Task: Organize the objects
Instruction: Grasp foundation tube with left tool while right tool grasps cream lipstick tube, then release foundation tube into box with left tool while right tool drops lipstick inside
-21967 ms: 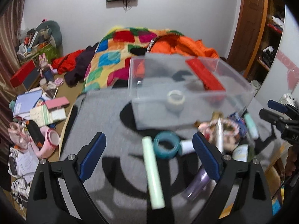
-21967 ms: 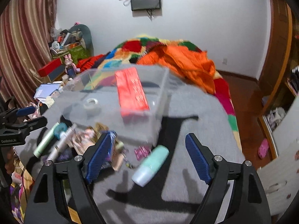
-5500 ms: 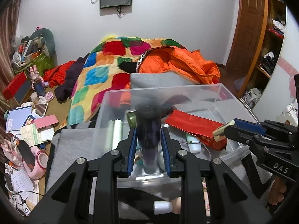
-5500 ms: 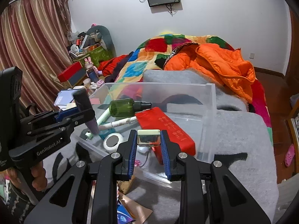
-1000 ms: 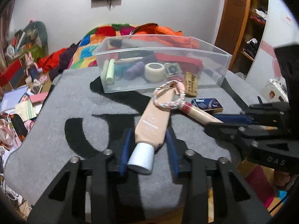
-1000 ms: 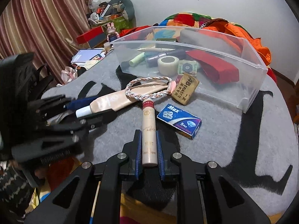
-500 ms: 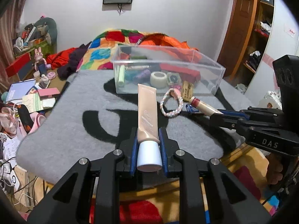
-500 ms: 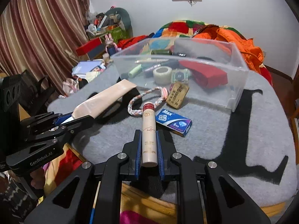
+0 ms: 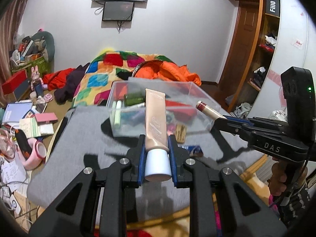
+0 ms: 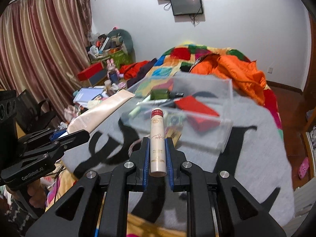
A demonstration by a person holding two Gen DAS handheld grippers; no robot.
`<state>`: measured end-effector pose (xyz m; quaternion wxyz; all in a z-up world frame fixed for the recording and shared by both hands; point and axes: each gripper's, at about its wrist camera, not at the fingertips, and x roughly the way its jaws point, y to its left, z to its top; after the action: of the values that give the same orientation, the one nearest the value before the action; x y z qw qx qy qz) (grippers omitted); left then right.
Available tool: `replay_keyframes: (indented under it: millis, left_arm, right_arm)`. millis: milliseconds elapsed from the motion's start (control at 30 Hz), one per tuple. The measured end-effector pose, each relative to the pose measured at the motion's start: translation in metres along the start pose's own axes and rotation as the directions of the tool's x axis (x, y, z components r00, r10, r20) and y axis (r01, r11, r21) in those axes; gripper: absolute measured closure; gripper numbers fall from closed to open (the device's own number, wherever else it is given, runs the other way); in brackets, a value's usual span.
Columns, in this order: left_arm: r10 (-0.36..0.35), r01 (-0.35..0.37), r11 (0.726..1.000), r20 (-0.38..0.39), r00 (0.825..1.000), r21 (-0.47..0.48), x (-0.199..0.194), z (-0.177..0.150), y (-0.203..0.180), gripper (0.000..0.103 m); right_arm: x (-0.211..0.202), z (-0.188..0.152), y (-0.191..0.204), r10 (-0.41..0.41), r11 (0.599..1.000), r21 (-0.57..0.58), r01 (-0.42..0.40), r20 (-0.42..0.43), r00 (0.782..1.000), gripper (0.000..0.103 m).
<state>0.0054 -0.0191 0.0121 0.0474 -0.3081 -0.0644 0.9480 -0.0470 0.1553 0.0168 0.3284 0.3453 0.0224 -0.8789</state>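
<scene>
Beige plastic in both hands: a person clearing a cluttered grey mat (image 9: pixel 83 130) holds one cosmetic item in each tong, both raised off the mat and aimed toward the clear bin (image 9: pixel 205 110), likely bound for it w/ the items already inside (green bottle, red box, pale sticks). L gripper (image 9: pixel 156 156) is clamped on the beige tube (image 9: pixel 155 122) just above its white cap (image 9: pixel 157 165), the stiffest part, so the soft body isn't squeezed. Cap sits nearest the camera; the tube's long axis runs straight out along the fingers, crimped flat end pointing at the bin. R gripper (image 10: pixel 157 158) is clamped on the slim cream bottle (image 10: pixel 157 138) around its lower half, its base toward the camera and red-banded top pointing away to the bin, axis also in line w/ the fingers. Gripping lengthwise should let each item slide forward over the bin's near wall. A small blue box (image 9: pixel 192 150) and tan tag (image 9: pixel 180 132) remain on the mat beside the bin.
</scene>
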Motion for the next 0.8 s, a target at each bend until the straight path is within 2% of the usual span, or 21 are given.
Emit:
replay_keyframes:
  millis: [233, 367, 800]
  left_arm:
    - [-0.023, 0.023, 1.0, 0.003, 1.0, -0.007, 0.027, 0.037, 0.005, 0.082]
    - [-0.009, 0.009, 1.0, -0.007, 1.0, -0.008, 0.045, 0.051, 0.009, 0.082]
    - [-0.031, 0.028, 0.999, -0.119, 0.992, -0.034, 0.117, 0.075, 0.025, 0.082]
  right_arm:
    - [0.009, 0.031, -0.02, -0.045, 0.999, 0.02, 0.044, 0.033, 0.998, 0.089]
    - [0.022, 0.044, -0.028, -0.065, 0.998, 0.023, 0.065, 0.033, 0.997, 0.089]
    - [0.078, 0.068, -0.055, -0.101, 0.994, 0.041, 0.102, -0.032, 0.994, 0.089]
